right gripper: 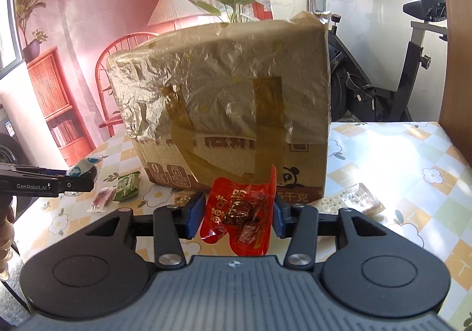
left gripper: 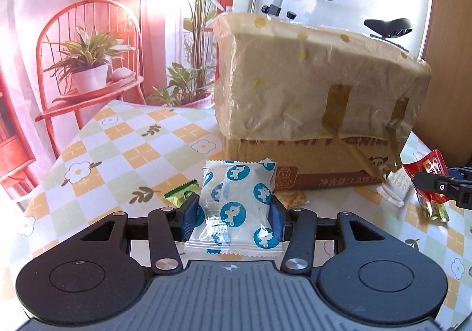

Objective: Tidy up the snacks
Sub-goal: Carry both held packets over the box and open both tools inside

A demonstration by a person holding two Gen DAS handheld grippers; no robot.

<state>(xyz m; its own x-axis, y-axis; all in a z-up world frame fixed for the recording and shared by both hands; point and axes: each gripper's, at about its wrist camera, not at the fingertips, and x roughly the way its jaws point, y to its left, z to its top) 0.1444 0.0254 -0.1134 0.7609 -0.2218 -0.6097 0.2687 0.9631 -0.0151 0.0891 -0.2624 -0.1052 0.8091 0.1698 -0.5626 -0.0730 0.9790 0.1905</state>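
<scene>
My left gripper [left gripper: 234, 210] is shut on a white snack packet with blue round prints [left gripper: 236, 204], held upright off the table; the blue pads press its sides. My right gripper [right gripper: 239, 208] is shut on a red see-through packet with dark sweets inside [right gripper: 243, 213], also lifted. Each gripper shows in the other's view: the right gripper [left gripper: 436, 186] with the red packet [left gripper: 424, 167] at the far right, the left gripper [right gripper: 59, 182] with the white packet [right gripper: 79, 167] at the far left. A cardboard box wrapped in plastic film [left gripper: 309, 89] [right gripper: 230, 101] stands just beyond both.
On the chequered flower tablecloth [left gripper: 132, 148] lie a green packet [left gripper: 183, 193] [right gripper: 127, 185], a small red-filled clear packet [right gripper: 101, 199], a nut packet [left gripper: 292, 198], cracker packets [right gripper: 348, 198] and a white packet [left gripper: 395, 186]. A red chair, plants and an exercise bike stand behind.
</scene>
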